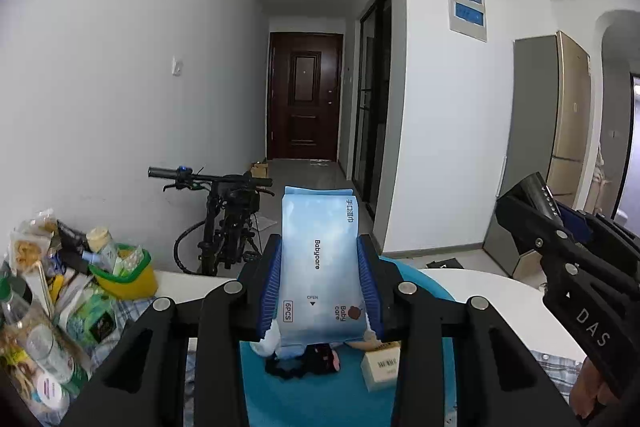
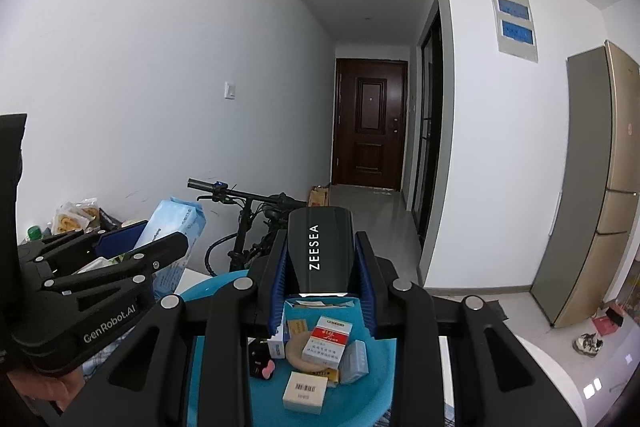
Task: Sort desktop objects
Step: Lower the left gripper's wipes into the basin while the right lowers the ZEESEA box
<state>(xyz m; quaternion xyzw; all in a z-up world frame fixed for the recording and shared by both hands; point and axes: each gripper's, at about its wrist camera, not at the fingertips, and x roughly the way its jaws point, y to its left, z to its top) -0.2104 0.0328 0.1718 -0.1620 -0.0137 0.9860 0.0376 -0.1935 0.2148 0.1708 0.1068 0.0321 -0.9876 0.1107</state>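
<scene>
My left gripper (image 1: 320,283) is shut on a light blue Babycare wipes pack (image 1: 320,259), held upright above a blue basin (image 1: 320,399). My right gripper (image 2: 322,279) is shut on a black ZEESEA box (image 2: 321,251), also held above the blue basin (image 2: 360,403). The basin holds a white barcode box (image 2: 304,393), a red-and-white box (image 2: 328,341) and other small items. The right gripper shows at the right of the left wrist view (image 1: 560,239). The left gripper with its pack (image 2: 176,227) shows at the left of the right wrist view.
A yellow-green basket (image 1: 128,275) and a heap of snack bags and bottles (image 1: 36,327) lie at the left on a white table (image 1: 500,291). A bicycle (image 1: 228,223) stands behind the table by the wall. A hallway with a brown door (image 1: 306,95) lies ahead.
</scene>
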